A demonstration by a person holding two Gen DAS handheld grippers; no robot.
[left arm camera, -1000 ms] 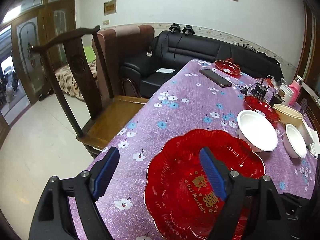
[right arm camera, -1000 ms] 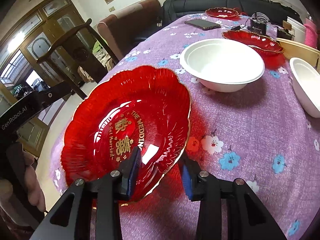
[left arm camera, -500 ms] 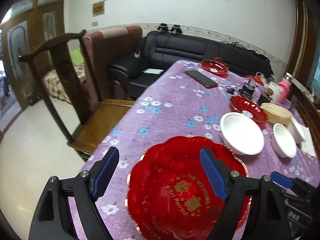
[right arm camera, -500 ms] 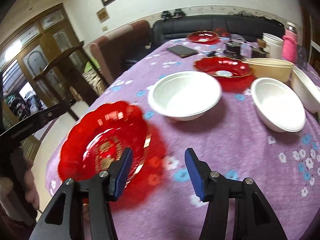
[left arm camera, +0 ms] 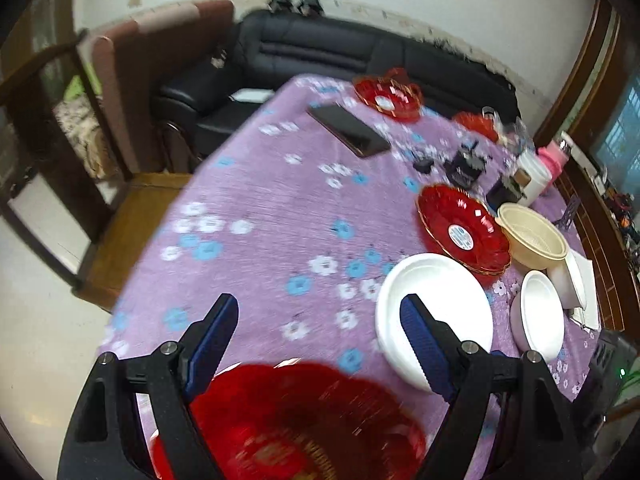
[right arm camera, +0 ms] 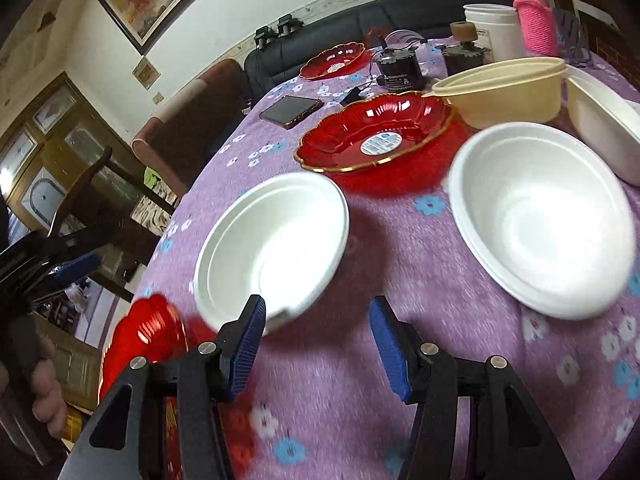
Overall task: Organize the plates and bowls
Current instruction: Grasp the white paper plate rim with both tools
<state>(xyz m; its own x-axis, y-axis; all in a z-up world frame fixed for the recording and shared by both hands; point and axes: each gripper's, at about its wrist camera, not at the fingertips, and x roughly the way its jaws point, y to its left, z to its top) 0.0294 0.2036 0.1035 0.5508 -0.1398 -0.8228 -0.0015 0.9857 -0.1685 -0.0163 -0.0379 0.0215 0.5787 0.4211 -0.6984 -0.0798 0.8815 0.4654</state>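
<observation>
Overhead, both wrist views take in one table under a purple flowered cloth [left arm camera: 256, 208], and the large white bowl [right arm camera: 276, 244] serves as landmark. Counted across both views: three red plates, two white bowls, one cream bowl, one phone.

Red plates. The big red plate [left arm camera: 304, 424] lies at the table's near edge, on the person's side of the landmark bowl, blurred. A second red plate with a round sticker [right arm camera: 376, 136] sits just beyond the bowl. A third red plate [right arm camera: 334, 60] rests far beyond it, at the table's far end.

Bowls. The second white bowl [right arm camera: 540, 216] stands beside the landmark bowl, apart from it; the cream bowl [right arm camera: 500, 88] stands beyond that one, next to the stickered plate. Further white containers show to the right of the cream bowl, partly cut off.

Other items. The dark phone [right arm camera: 291, 110] lies flat beyond the landmark bowl, left of the stickered plate.

Grippers. The left gripper [left arm camera: 320, 332] hangs with its jaws wide apart above the cloth, nothing between them, the big red plate below its frame. The right gripper [right arm camera: 318, 332] has just been opening; its jaws stand apart over bare cloth, its left finger [right arm camera: 250, 340] in front of the landmark bowl's near rim, gripping nothing.
</observation>
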